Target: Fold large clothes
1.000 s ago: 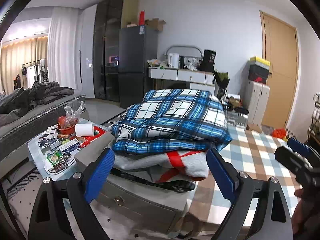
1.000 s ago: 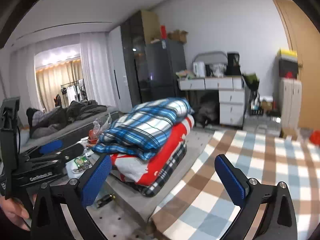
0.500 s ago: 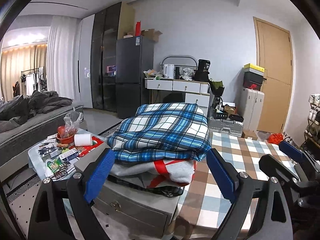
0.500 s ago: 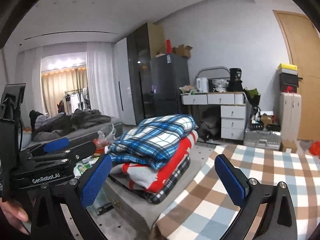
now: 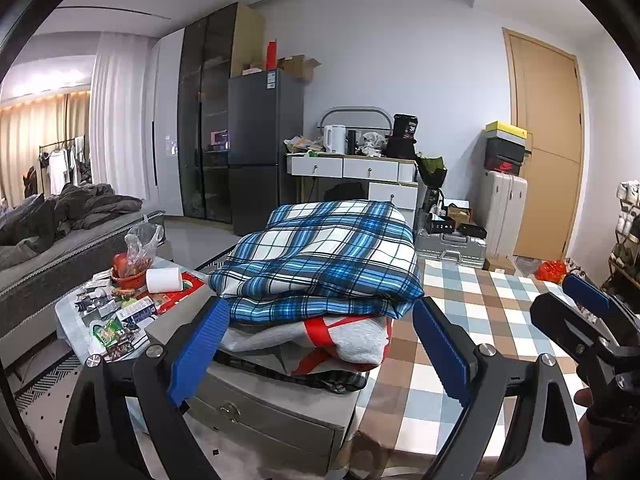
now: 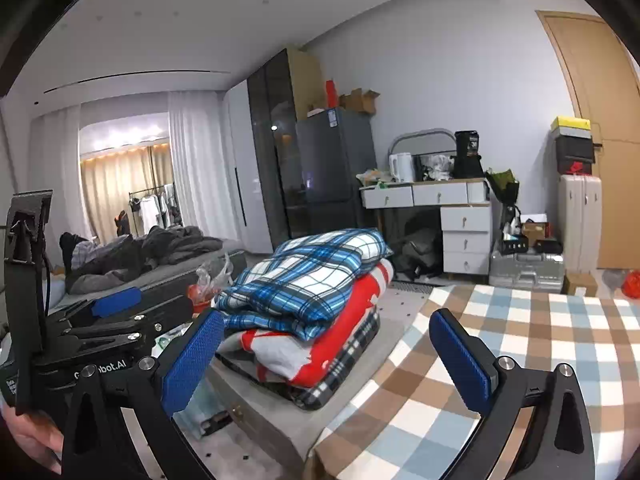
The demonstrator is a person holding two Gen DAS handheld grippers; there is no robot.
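Observation:
A stack of folded clothes rests on a grey cabinet (image 5: 276,416). A blue plaid piece (image 5: 328,256) lies on top, over a grey and red garment (image 5: 344,340) and a black-and-white checked one (image 6: 344,376). My left gripper (image 5: 322,312) is open and empty, its blue pads short of the stack's near edge. Level with it to the right, my right gripper (image 6: 326,320) is also open and empty. Each gripper shows in the other's view: the right gripper (image 5: 580,312) at the right edge, the left gripper (image 6: 116,308) at the left edge.
A table with a brown, blue and white checked cloth (image 5: 480,320) adjoins the cabinet on the right. A low side table (image 5: 120,308) with snacks, a paper roll and a red bowl stands to the left. Behind are a sofa (image 5: 60,236) with dark clothes, a fridge (image 5: 264,148), a white desk (image 5: 360,168) and suitcases (image 5: 504,208).
Both views have tilted a little, so the stack looks smaller and slightly farther from the fingers. Both grippers stay open and empty, and the stack has not moved.

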